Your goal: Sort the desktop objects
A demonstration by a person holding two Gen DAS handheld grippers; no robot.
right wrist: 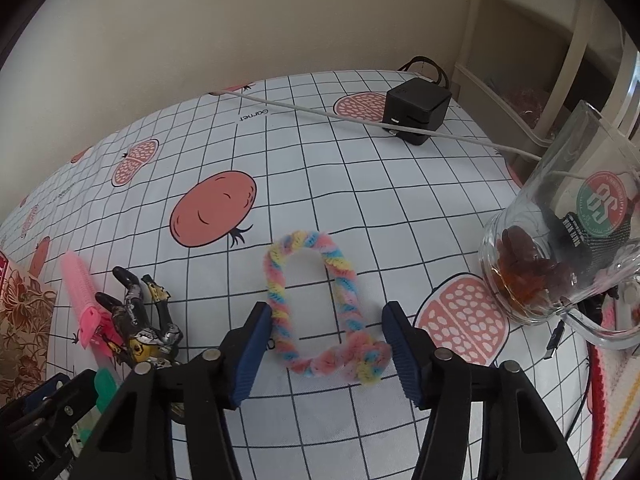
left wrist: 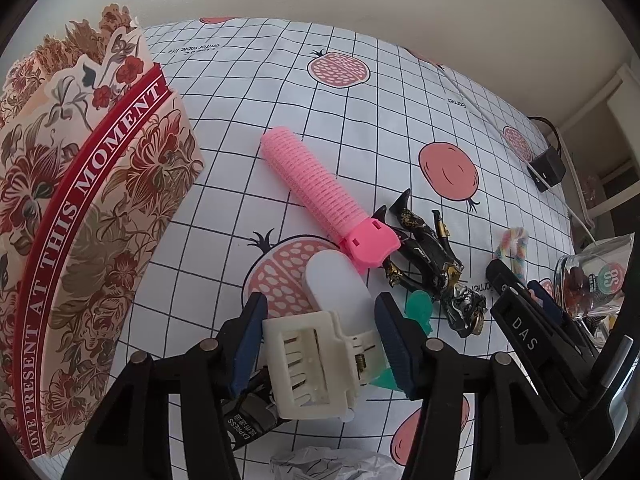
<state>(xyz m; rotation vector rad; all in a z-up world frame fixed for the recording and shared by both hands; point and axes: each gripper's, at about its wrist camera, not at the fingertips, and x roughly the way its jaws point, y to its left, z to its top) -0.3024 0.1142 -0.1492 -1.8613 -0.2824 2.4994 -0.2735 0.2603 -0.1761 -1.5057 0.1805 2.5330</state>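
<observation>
My left gripper (left wrist: 320,344) is shut on a cream claw hair clip (left wrist: 316,364), held above the checked tablecloth. Under it lies a white oval object (left wrist: 336,284). A pink hair roller (left wrist: 320,188) and a black-and-gold hair claw (left wrist: 432,256) lie just beyond. My right gripper (right wrist: 326,344) is open, its fingers on either side of a pastel twisted pipe-cleaner loop (right wrist: 316,304) lying on the cloth. The roller (right wrist: 82,292) and the black claw (right wrist: 144,324) show at the left of the right wrist view.
A floral gift box (left wrist: 88,216) stands at the left. A glass mug (right wrist: 568,240) holding brown and dark items lies tilted at the right. A black charger (right wrist: 416,110) with a white cable sits at the back. A green plastic piece (left wrist: 418,308) lies near the clip.
</observation>
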